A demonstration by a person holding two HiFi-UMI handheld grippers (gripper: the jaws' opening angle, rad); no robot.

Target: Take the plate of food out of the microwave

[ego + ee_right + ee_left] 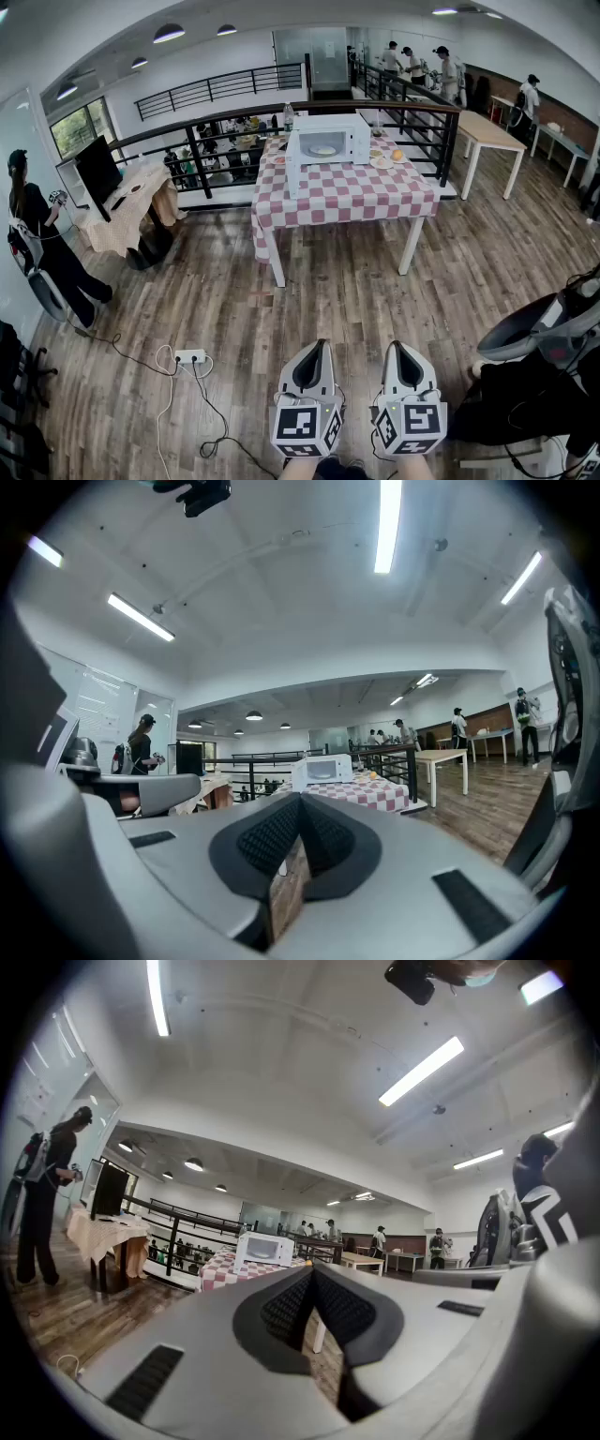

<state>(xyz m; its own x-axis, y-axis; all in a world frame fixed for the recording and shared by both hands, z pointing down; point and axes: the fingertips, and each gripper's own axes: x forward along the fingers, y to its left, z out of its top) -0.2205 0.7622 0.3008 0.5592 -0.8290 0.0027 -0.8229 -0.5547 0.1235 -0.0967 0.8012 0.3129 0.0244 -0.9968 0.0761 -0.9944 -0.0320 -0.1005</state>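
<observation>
Wood-plank floor (375, 309) throughout. Far off, 1 table with a red-and-white checked cloth (347, 192) stands against a black railing (424, 136). Wooden table (487, 131) to the right, window (80, 127) far left, round ceiling lamps (169, 34).

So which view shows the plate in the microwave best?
The head view: the plate shows inside the microwave. Both gripper views show only a small, distant microwave; the plate cannot be made out.
</observation>
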